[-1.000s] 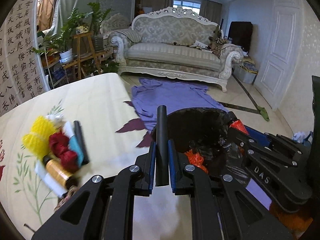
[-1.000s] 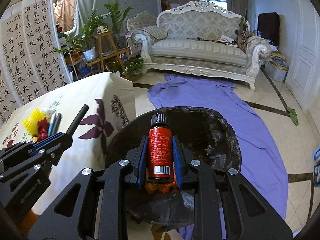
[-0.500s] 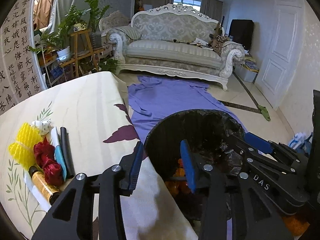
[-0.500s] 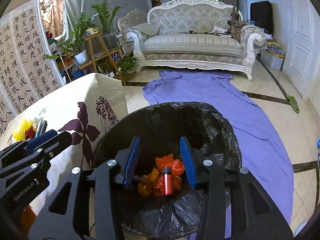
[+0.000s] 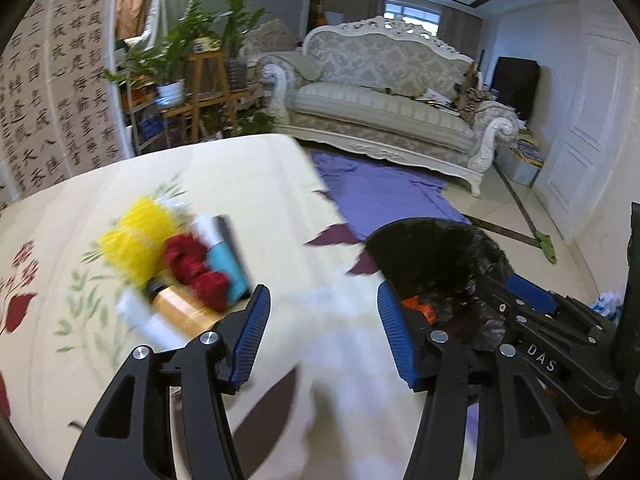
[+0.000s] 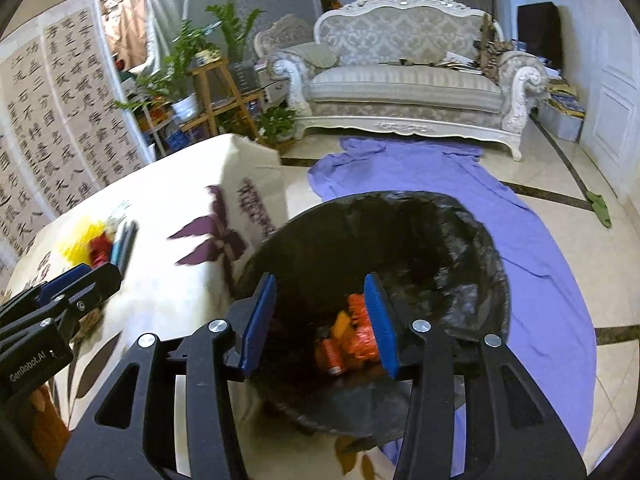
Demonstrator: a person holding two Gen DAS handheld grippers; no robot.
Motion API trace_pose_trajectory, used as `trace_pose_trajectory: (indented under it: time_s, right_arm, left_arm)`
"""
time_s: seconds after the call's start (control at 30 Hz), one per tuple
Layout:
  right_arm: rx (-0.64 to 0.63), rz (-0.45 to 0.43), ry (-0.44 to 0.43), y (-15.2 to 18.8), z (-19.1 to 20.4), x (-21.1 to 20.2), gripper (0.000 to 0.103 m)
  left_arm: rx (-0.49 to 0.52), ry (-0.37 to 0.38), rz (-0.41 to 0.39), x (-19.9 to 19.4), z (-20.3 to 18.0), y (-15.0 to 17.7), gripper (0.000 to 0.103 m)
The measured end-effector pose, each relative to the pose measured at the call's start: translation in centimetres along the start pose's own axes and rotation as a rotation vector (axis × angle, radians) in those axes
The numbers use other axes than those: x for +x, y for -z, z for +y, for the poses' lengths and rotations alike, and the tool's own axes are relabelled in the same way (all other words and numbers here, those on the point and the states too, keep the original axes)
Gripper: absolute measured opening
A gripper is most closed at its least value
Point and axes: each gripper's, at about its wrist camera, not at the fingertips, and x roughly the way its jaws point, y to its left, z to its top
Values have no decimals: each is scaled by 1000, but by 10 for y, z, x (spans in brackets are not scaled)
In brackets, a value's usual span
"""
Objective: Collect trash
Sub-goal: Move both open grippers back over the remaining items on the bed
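Note:
A bin lined with a black bag stands beside the table, also in the left wrist view. Orange scraps and a red bottle lie at its bottom. My right gripper is open and empty above the bin. My left gripper is open and empty over the table edge. A pile of trash lies left of it: yellow mesh, red cloth, a blue tube, a black pen, an amber bottle.
The table has a cream floral cloth. A purple sheet lies on the tiled floor behind the bin. A white sofa and plant stands stand at the back. The other gripper shows at right.
Both grippers opened: the left let go of a black pen-like stick, the right dropped the red bottle into the bin. The left gripper has since swung left toward the pile.

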Motion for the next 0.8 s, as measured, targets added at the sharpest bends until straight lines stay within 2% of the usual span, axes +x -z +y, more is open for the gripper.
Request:
trace_pose_trajectory:
  time_s: [0.5,0.8]
  right_arm:
    - [-149,45,-152,18,99,-9,45]
    - [-250,75,-223,28,157,-7,46]
  left_arm:
    - [-128,-185,10,-42,98,39,55]
    - [-203,-262,10,-61,146,61,55]
